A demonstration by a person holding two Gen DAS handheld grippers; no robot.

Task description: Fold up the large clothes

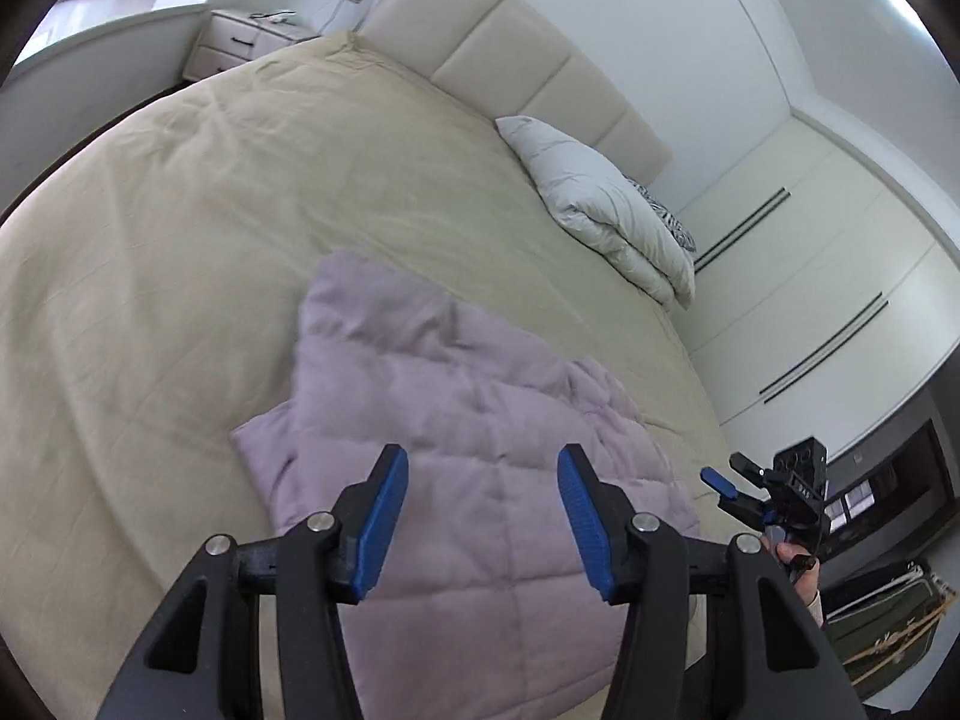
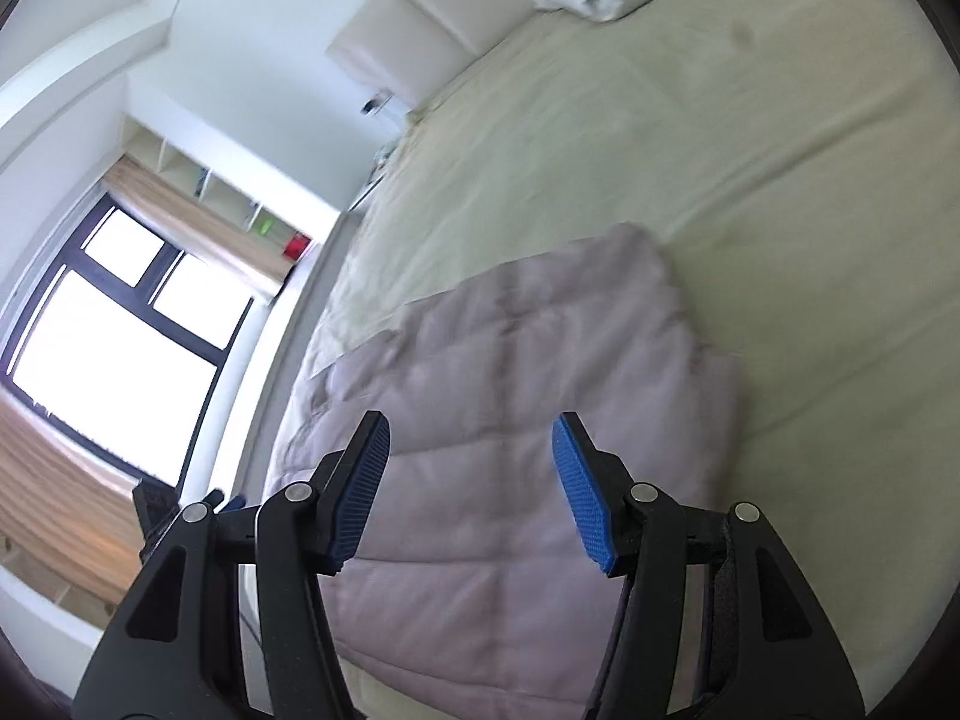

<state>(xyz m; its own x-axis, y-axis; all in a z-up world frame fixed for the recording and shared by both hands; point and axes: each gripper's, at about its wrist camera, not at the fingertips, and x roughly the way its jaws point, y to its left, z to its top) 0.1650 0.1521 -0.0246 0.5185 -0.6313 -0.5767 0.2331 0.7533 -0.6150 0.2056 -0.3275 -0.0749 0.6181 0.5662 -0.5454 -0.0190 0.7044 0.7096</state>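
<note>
Both grippers are empty right now. Left gripper (image 1: 483, 519) has its blue pads spread apart with nothing between them, hovering above the near part of the jacket (image 1: 456, 420) and pointing down at it on a slant. Right gripper (image 2: 471, 489) is the same deal: jaws parted, nothing pinched, aimed down at the same jacket (image 2: 510, 420) from the other side. In the left wrist view you can also spot the right gripper (image 1: 729, 483) off to the right, past the jacket's edge, held by a hand (image 1: 795, 558), and it looks open there too.

Straight below and ahead of the pads is the jacket itself, a pale lilac quilted puffy thing lying flat on the bed (image 1: 180, 240). It reads as a roughly rectangular bundle, so I'd say at least one fold is already in. One bit sticks out on the left side from the left gripper's view, maybe a sleeve or a lower layer, can't really tell. The far edge looks fairly neat, the side toward the window (image 2: 114, 324) looks a bit rumpled.

Further out, beyond the jacket, there's a white duvet (image 1: 606, 210) bunched up by the headboard (image 1: 510, 48), well apart from the work area.

My guess on progress: somewhere past the middle. What's left is probably tucking in that stray bit and maybe one more fold to make it compact. Puffy fabric tends to spring back, so it may need pressing down.
</note>
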